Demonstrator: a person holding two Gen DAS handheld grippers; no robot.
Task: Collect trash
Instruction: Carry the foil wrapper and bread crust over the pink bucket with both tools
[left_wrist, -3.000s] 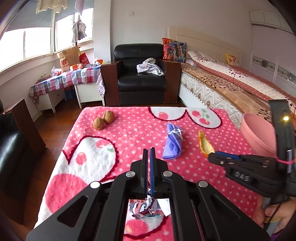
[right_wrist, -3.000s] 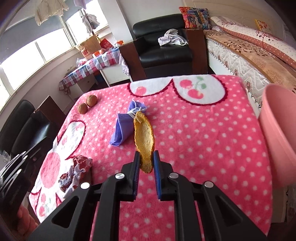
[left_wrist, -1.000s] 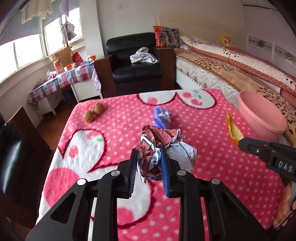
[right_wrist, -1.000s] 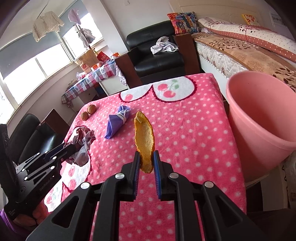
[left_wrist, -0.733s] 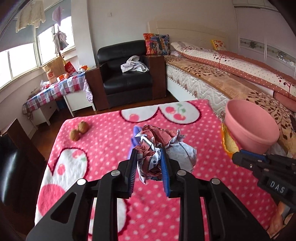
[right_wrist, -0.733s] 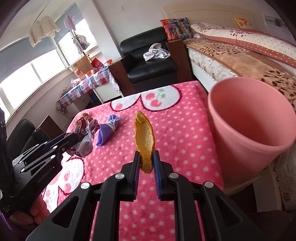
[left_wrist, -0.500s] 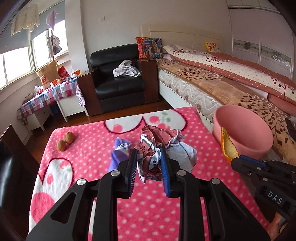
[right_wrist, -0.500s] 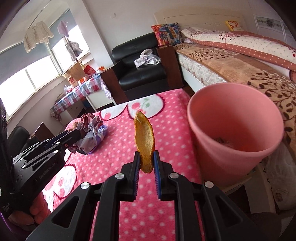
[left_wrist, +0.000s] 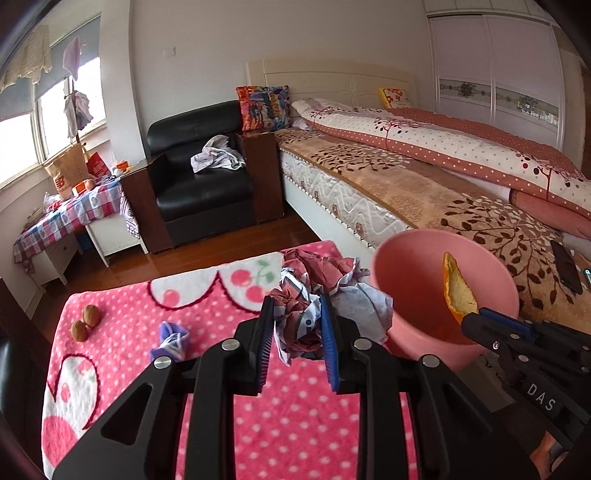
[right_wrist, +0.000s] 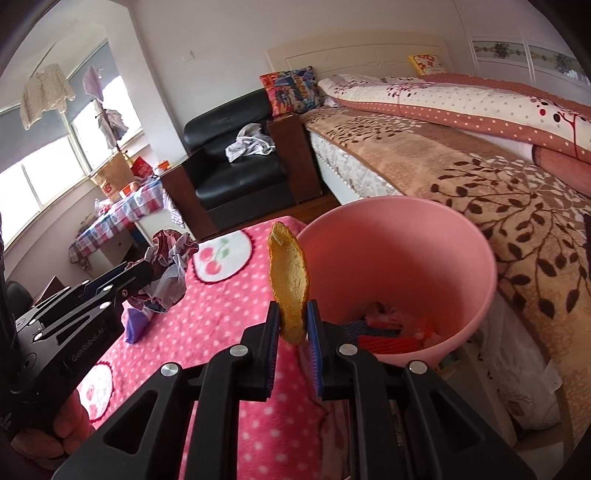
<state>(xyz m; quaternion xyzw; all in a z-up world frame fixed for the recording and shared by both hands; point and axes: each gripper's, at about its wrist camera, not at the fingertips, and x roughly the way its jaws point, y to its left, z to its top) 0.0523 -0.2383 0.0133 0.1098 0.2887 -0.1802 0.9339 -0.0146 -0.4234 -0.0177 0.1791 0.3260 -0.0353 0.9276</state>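
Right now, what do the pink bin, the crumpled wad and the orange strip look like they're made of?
Pink bin: probably plastic, with smooth, even, matte-to-satin walls and a thin rim.
Crumpled wad in the left claw: looks like printed paper or thin wrapper, with sharp creases and a pale underside.
Orange strip in the right claw: likely fruit peel, curled, with a pithy, grainy face.

I've got the bin (right_wrist: 476, 258) off the right edge of the blanket-covered table (left_wrist: 295, 424), with the bed (left_wrist: 424, 184) behind it and wrappers (right_wrist: 388, 328) inside. Crumpled paper (left_wrist: 314, 295) sits left of the peel (right_wrist: 290, 280), which is just beside the bin's near rim. Two walnuts (left_wrist: 85, 322) and a folded wrapper (left_wrist: 170, 341) lie on the table's left side; armchair (left_wrist: 201, 184) stands beyond it.
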